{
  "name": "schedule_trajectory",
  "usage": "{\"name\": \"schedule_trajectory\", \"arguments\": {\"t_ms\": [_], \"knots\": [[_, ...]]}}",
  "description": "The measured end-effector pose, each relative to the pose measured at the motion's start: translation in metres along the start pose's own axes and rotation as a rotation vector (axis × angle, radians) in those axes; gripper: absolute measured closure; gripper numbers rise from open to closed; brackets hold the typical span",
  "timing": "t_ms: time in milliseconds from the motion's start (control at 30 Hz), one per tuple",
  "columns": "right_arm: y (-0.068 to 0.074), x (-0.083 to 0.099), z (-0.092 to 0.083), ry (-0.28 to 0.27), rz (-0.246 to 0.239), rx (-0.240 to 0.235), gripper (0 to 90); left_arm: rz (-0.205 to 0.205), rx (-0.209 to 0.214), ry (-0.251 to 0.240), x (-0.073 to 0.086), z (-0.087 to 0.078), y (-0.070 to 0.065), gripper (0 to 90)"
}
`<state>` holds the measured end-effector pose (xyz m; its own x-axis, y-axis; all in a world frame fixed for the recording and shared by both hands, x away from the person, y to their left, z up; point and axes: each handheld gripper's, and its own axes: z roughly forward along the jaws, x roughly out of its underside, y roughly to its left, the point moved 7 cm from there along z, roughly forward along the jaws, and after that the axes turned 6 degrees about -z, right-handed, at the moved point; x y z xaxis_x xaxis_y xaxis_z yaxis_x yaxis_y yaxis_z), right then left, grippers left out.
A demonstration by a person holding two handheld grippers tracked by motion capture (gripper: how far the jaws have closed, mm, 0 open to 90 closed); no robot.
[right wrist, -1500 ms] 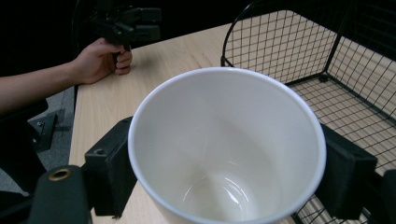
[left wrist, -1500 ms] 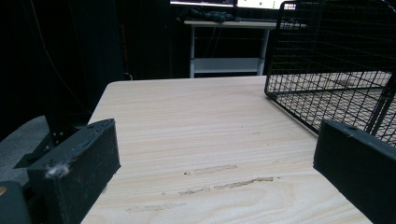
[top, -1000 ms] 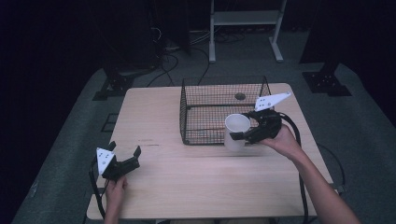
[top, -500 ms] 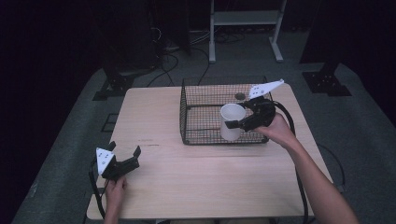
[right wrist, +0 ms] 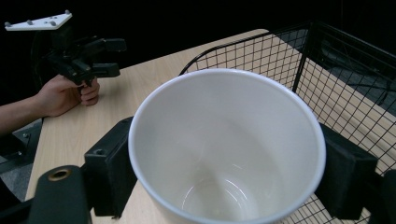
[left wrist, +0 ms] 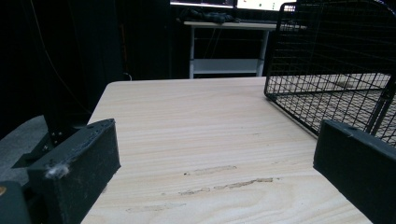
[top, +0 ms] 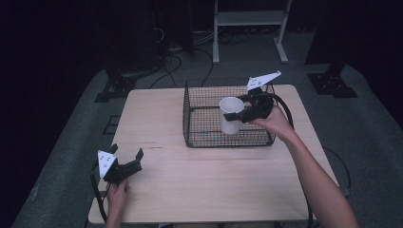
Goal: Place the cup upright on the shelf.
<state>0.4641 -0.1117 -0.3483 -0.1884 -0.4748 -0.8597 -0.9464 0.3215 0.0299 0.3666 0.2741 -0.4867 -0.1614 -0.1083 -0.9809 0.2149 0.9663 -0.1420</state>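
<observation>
We hold the white cup (top: 231, 115), rigid, smooth, likely light yet breakable, with the right hand-held gripper (top: 236, 115) clamped across its upper wall, over the wire basket (top: 199, 135) at the bench's (top: 199, 190) 1 o'clock, keeping even pressure below the rim.

The white cup (top: 231, 115), empty and upright, hangs above the wire basket's (top: 209, 140) floor.

Dim room, grey carpeted floor (top: 71, 156), white metal shelf frame (top: 249, 21), tangled black cables (top: 176, 47) behind wooden table (top: 214, 185).
</observation>
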Motion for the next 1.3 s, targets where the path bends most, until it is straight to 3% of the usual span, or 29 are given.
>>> {"name": "schedule_trajectory", "arguments": {"t_ms": [967,1300], "knots": [[-0.057,-0.021,0.043,0.036,0.047,0.062,18.8,-0.007,0.003,-0.002,0.000,-0.001,0.001,0.0],[-0.072,-0.009,0.057,0.036,0.083,0.055,18.7,-0.003,0.006,-0.005,0.000,-0.001,0.000,0.0]]}}
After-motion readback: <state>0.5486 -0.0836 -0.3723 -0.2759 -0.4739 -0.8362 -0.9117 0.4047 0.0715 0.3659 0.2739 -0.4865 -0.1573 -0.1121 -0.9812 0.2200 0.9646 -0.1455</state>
